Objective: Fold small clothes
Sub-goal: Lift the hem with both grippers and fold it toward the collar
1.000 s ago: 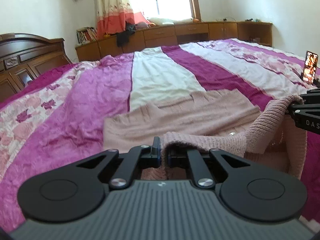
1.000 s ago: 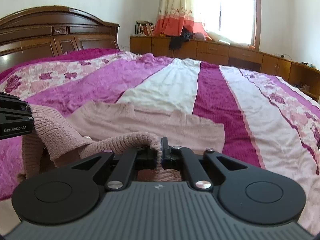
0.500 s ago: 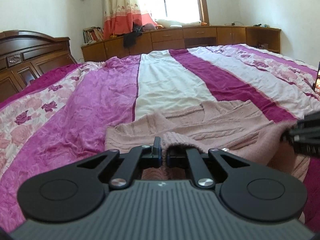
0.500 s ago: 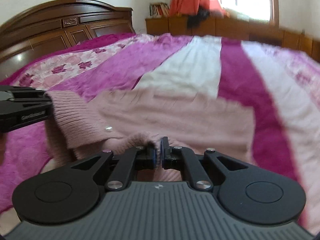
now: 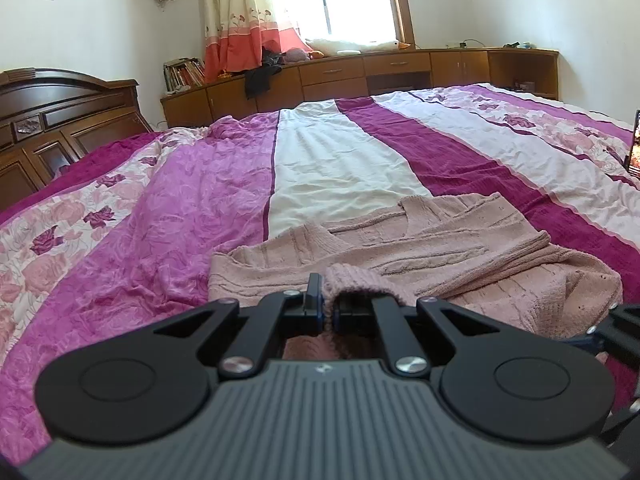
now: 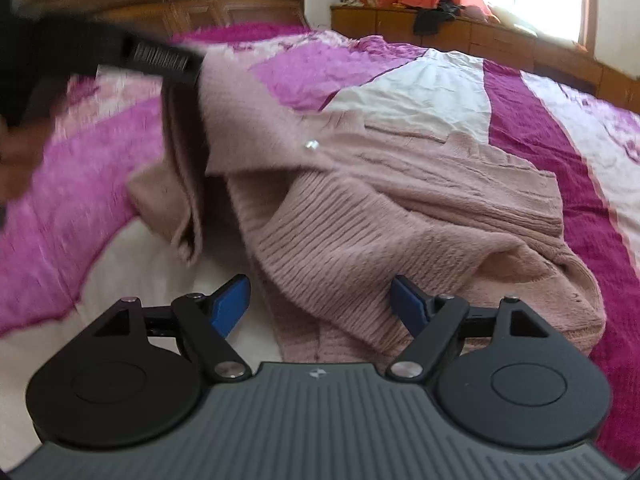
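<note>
Released within the last half second, the ribbed hem of the pink knitted sweater [image 6: 360, 216] now lies loose between the right gripper [image 6: 320, 304], whose blue-padded fingers [image 6: 230, 304] stand wide apart with nothing held. Half a second ago those fingers were pinched together on the knit. The left gripper [image 5: 328, 308] keeps its narrow clamp on a ribbed fold of the sweater [image 5: 400, 248]; in the right wrist view it appears blurred at upper left [image 6: 160, 58], lifting one edge of the garment clear of the bed.

The sweater sits on the near part of the bedspread [image 5: 180, 240], a cover striped in magenta, white and rose print, with its far half lying flat and its near half doubled over in a slack heap. A small pale button [image 6: 311, 145] shows on the raised panel.

Beyond the garment the bedspread runs bare to the far edge. A dark carved headboard [image 5: 60, 120] stands to the left. Along the far wall a low wooden cabinet [image 5: 360, 76] carries a row of books [image 5: 184, 74], a dark cloth [image 5: 260, 76] draped over its front and soft toys [image 5: 352, 45] on the sill, under a window hung with a cream and coral curtain [image 5: 236, 20]. A lit phone screen [image 5: 635, 144] stands upright at the right edge of the bed.
</note>
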The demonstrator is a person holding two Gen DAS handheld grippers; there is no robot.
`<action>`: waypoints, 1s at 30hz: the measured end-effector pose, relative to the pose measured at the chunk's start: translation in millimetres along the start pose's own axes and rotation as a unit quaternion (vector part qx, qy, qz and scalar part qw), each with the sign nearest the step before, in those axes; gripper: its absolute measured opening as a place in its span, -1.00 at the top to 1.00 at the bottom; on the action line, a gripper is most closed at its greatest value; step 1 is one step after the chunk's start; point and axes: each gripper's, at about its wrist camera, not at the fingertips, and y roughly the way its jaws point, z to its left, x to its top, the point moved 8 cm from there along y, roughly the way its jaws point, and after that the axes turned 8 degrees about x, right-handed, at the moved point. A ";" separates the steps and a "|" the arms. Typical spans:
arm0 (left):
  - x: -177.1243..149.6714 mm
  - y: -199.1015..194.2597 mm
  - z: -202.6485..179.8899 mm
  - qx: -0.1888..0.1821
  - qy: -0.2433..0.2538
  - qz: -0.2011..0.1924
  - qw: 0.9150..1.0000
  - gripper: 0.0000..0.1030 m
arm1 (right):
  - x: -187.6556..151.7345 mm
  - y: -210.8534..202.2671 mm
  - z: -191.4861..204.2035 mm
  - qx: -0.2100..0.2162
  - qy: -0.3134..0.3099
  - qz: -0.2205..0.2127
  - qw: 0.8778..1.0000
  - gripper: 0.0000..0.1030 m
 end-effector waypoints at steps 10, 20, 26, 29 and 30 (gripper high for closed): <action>-10.1 -1.0 0.2 0.002 0.002 0.006 1.000 0.86 | -16.0 14.9 -16.8 -0.139 -0.016 0.014 0.990 0.07; -1.6 -7.0 7.4 0.002 -0.010 -0.006 1.000 0.86 | 31.2 -35.8 -46.1 -0.174 0.003 -0.083 0.981 0.63; 24.4 -3.2 10.9 0.013 -0.010 -0.034 0.999 0.86 | 78.8 -49.3 -62.3 -0.186 -0.027 -0.127 0.974 0.65; 40.3 1.8 13.2 0.018 -0.008 -0.050 0.999 0.86 | 99.2 -51.4 -71.6 -0.194 -0.039 -0.141 0.970 0.65; 45.3 3.7 13.2 0.020 -0.006 -0.055 0.998 0.86 | 106.4 -50.3 -75.7 -0.195 -0.042 -0.144 0.969 0.65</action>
